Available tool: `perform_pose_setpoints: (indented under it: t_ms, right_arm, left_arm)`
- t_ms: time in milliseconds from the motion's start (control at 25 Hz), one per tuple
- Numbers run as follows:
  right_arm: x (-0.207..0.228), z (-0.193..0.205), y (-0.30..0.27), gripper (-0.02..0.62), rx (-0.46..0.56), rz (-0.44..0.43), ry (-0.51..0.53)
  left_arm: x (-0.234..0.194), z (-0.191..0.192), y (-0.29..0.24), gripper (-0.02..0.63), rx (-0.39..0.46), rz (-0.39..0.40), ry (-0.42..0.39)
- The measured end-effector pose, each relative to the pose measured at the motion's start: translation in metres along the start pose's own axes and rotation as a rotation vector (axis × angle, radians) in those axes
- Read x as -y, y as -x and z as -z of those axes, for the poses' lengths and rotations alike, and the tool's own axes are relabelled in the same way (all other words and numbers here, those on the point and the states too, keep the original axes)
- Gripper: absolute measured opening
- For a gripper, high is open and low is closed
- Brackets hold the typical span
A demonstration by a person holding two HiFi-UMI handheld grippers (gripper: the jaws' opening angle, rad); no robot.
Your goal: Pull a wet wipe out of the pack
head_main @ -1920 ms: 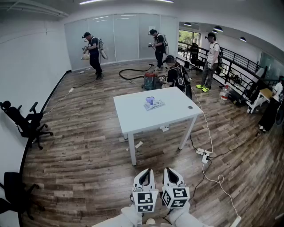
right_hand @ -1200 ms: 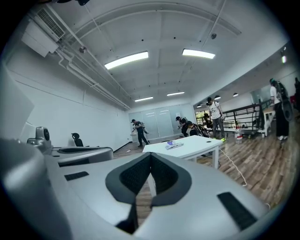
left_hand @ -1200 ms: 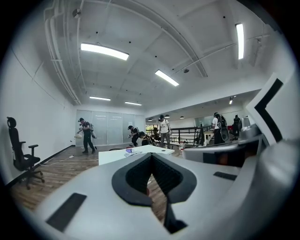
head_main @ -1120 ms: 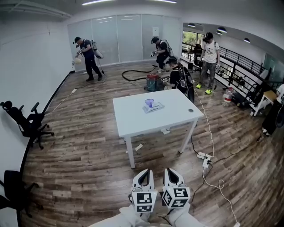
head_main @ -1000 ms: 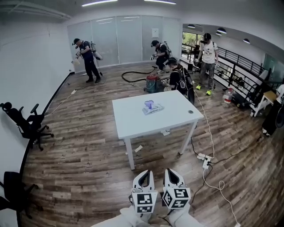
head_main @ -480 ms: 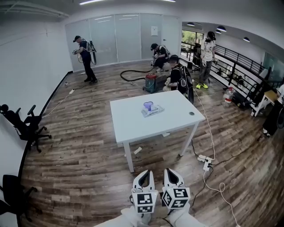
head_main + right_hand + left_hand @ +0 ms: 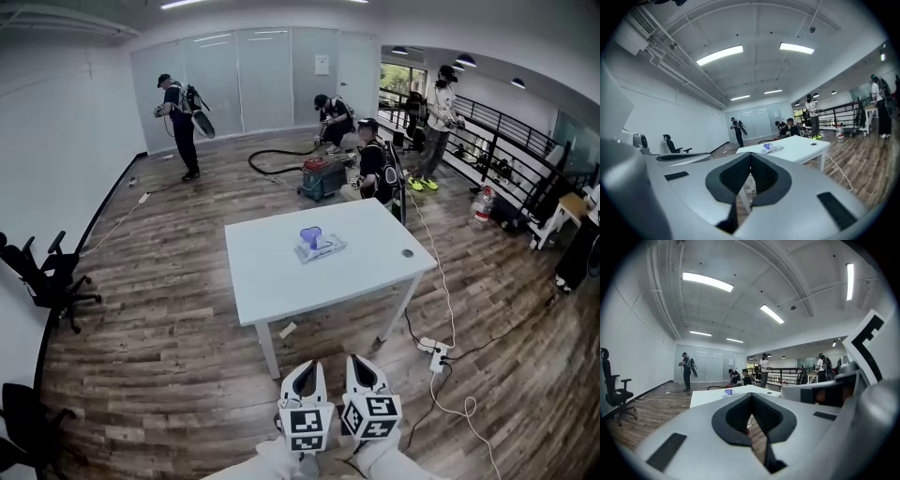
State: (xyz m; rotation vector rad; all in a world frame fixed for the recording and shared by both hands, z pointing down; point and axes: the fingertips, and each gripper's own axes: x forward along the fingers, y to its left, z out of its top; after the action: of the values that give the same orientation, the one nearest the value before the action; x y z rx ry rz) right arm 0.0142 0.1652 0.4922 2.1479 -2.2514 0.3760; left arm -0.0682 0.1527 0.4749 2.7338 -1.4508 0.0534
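**While both tools sit clenched and empty, the wet wipe pack waits mid-counter**

Since neither tool is near the pack yet, we judge handling from a distance. In the head view the left tool [image 7: 305, 367] and right tool [image 7: 367, 364] sit side by side at the bottom centre of the frame. Each has its jaws pressed together with nothing between them, and both gripper views confirm this. The wet wipe pack [image 7: 320, 247] lies flat near the middle of the white counter [image 7: 272, 281], well apart from both tools, with wood floor between. It shows small in the centre of the left gripper view [image 7: 728, 392] and just right of centre in the right gripper view [image 7: 772, 148].

A purple-blue piece [image 7: 310, 234] stands up from the top of the pack. We cannot tell at this range whether it is a lid flap or a wipe tip.

We judge the pack to be a light, soft pouch with a slick film, so it would likely slide or lift when a wipe is tugged. One tool should pin the pack body at an edge, away from the opening. The wipe itself should be thin, limp, damp and easy to tear. The other tool should pinch the exposed tip close to the opening and pull slowly and straight up.

A small dark round thing [image 7: 407, 252] sits near the right edge of the counter, clear of the pack.
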Motion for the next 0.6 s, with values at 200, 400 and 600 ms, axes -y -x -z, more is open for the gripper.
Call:
perform_pose_setpoints:
  t_ms: [200,400,600]
  right_arm:
    - [0.005,-0.008,-0.042,0.009,-0.001,-0.011,0.001]
    - [0.009,-0.017,-0.082,0.009,-0.004,-0.017,0.004]
    - [0.022,-0.018,-0.107,0.009,-0.016,-0.001,0.003]
  left_arm:
    - [-0.019,0.000,-0.037,0.000,-0.003,-0.010,0.002]
    - [-0.040,-0.002,-0.073,0.000,-0.008,-0.018,0.005]
    - [-0.049,0.002,-0.104,0.000,-0.021,-0.010,0.017]
